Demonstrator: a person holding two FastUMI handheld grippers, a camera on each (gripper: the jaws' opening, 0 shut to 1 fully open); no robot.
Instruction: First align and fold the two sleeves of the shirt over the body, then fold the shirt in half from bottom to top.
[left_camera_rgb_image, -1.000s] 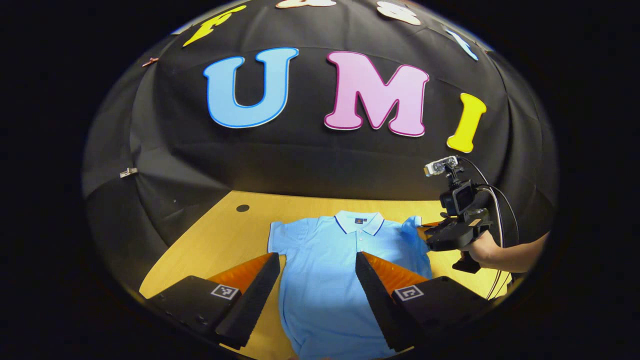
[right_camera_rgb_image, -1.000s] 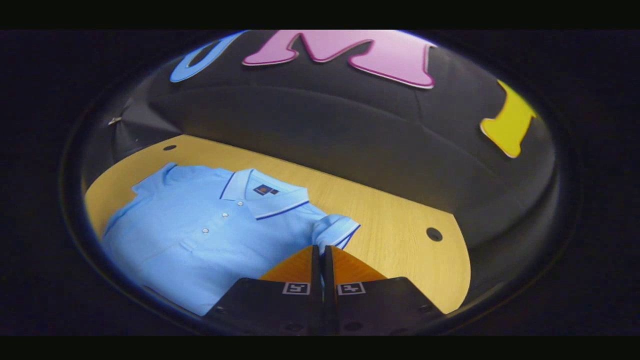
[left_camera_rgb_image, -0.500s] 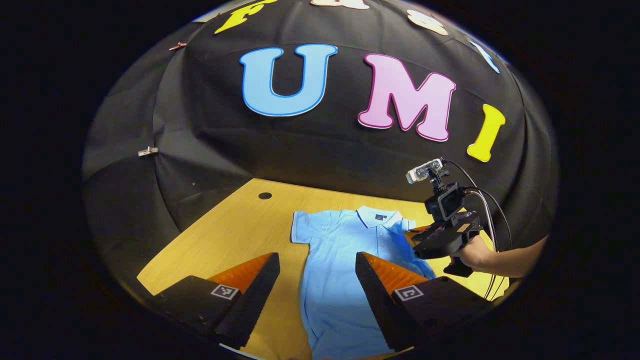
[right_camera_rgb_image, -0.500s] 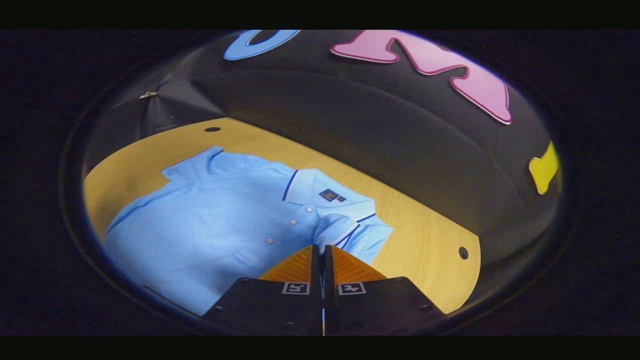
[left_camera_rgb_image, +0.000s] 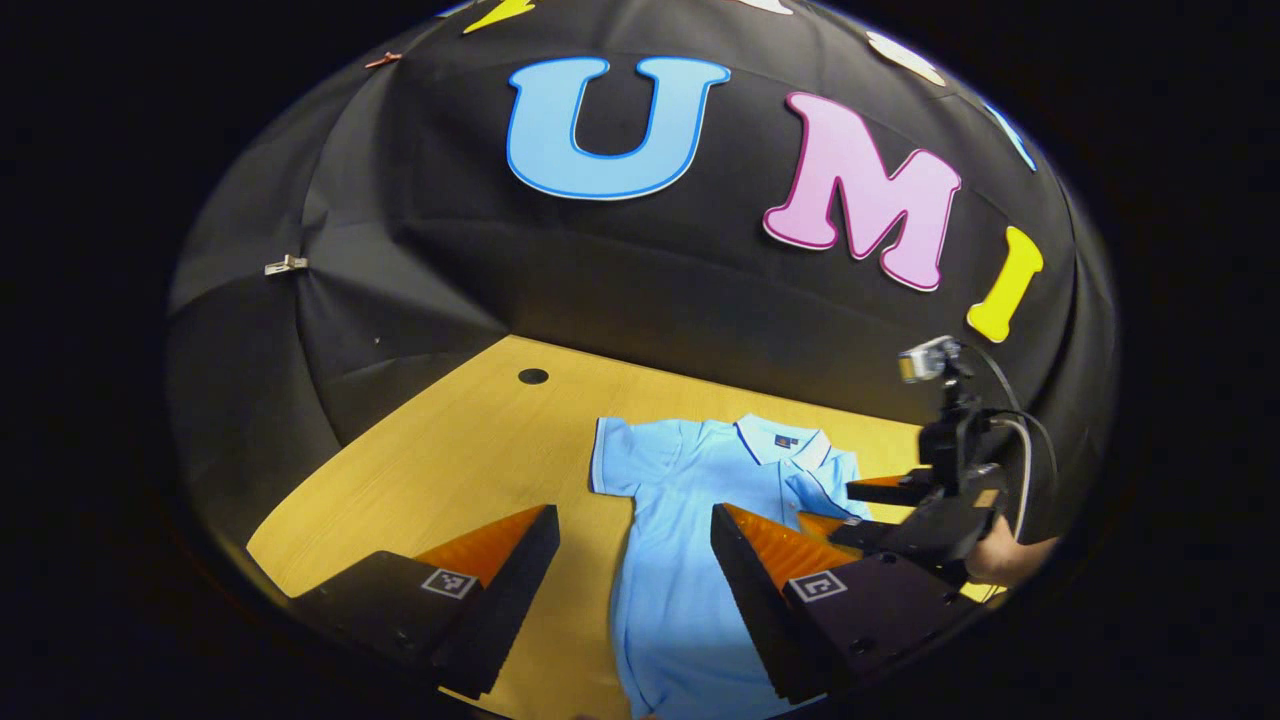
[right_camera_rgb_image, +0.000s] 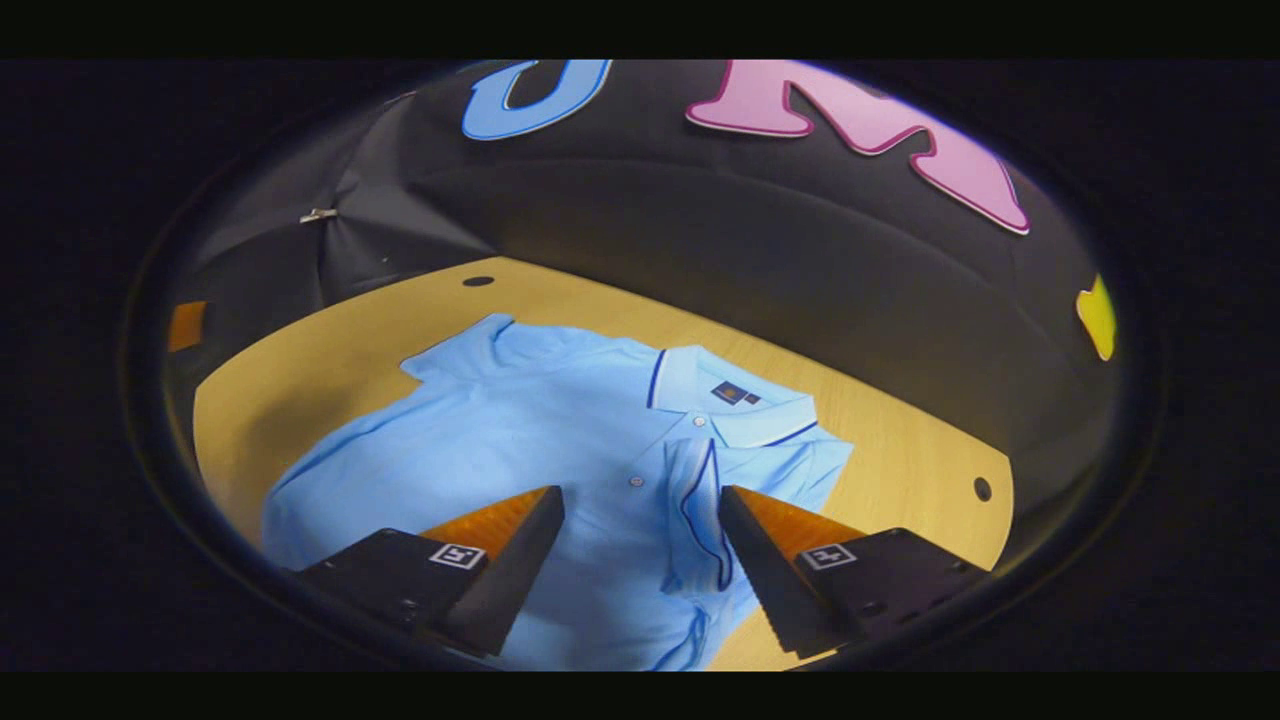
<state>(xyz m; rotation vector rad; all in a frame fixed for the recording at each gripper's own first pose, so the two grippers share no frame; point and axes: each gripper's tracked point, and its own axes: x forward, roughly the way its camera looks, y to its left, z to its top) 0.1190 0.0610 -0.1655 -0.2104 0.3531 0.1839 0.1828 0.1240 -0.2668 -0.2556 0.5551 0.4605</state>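
The light blue polo shirt (right_camera_rgb_image: 560, 450) lies front up on the wooden table (right_camera_rgb_image: 330, 350), collar toward the booth's black wall. Its right sleeve (right_camera_rgb_image: 700, 510) is folded over the chest, the dark-trimmed cuff running down beside the button placket, while the left sleeve (left_camera_rgb_image: 618, 462) is spread flat on the table. The right gripper (right_camera_rgb_image: 640, 520) hovers above the shirt with its fingers spread wide and nothing between them; the folded sleeve sits just ahead of it, closer to the right-hand finger. The left gripper (left_camera_rgb_image: 635, 535) also stands wide open and holds nothing, the shirt's body passing between its fingers and the spread sleeve ahead of the gap. In the left gripper view the right gripper shows to the right, held by a hand (left_camera_rgb_image: 1000, 560) near the shirt's shoulder.
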